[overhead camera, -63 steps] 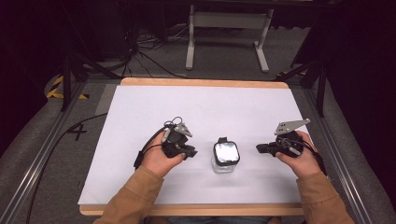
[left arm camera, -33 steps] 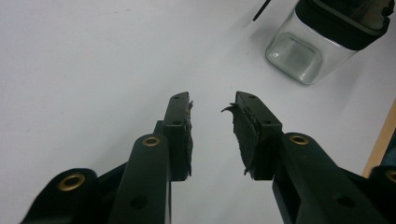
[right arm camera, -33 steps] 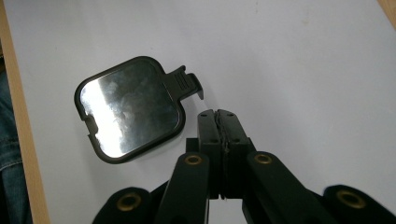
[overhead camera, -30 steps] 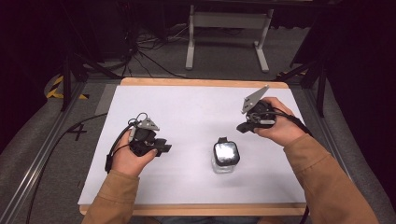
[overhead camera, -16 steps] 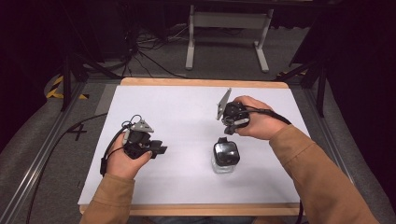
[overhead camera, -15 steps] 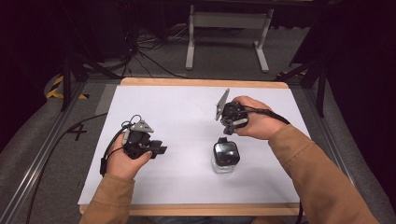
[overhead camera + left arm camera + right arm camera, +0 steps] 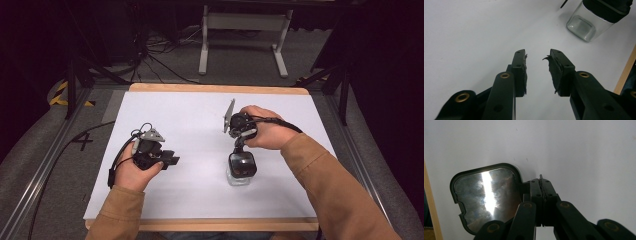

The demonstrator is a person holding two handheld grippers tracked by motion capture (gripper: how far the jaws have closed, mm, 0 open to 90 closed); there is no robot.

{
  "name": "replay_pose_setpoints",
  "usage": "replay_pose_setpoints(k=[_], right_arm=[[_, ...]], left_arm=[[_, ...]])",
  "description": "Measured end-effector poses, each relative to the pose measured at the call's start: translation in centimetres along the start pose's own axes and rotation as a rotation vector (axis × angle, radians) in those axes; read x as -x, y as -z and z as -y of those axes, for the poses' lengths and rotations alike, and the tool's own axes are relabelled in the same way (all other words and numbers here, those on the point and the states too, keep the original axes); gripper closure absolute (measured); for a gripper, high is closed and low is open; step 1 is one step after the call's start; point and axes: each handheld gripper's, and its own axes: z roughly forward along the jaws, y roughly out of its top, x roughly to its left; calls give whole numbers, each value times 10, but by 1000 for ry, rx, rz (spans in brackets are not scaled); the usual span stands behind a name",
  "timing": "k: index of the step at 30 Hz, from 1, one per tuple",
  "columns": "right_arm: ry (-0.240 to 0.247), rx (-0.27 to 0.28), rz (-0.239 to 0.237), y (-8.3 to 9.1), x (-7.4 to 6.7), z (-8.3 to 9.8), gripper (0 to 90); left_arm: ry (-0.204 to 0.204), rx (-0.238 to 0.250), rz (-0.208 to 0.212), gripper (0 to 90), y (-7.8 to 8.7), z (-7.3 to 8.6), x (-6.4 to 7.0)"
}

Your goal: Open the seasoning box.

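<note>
Right gripper [image 7: 239, 145] squeezed tight, jaws together, maybe pinching small tab at lid [image 7: 486, 196] edge; hard to tell. Lid sits on glass jar [image 7: 241, 170], near front of white table [image 7: 200, 115]. Lift slow, straight up, so jar stays put. Left gripper [image 7: 537, 65] half open, holding nothing, off to side.

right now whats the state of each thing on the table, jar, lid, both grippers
glass jar: upright on the table, looks empty.
lid: on the jar, black rim with a shiny top.
right gripper: shut, at the edge of the lid; whether it pinches a tab there is unclear.
left gripper: open, empty, apart from the jar.
</note>
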Motion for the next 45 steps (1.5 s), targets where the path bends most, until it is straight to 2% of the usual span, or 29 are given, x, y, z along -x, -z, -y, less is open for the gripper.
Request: replay_pose_setpoints(k=[10, 16, 27, 33, 45], right_arm=[[2, 16, -16, -3, 2, -2, 900], [-16, 29, -28, -4, 3, -1, 900], [-25, 22, -41, -4, 7, -1, 900], [-28, 26, -49, -5, 8, -1, 900], [-28, 16, -25, -6, 6, -2, 900]], left_arm=[[0, -3, 8, 670, -1, -1, 1], [-5, -3, 4, 670, -1, -1, 1], [-8, -13, 10, 669, -5, -2, 4], [-24, -24, 17, 670, -9, -3, 7], [-54, -30, 39, 679, -18, -9, 18]])
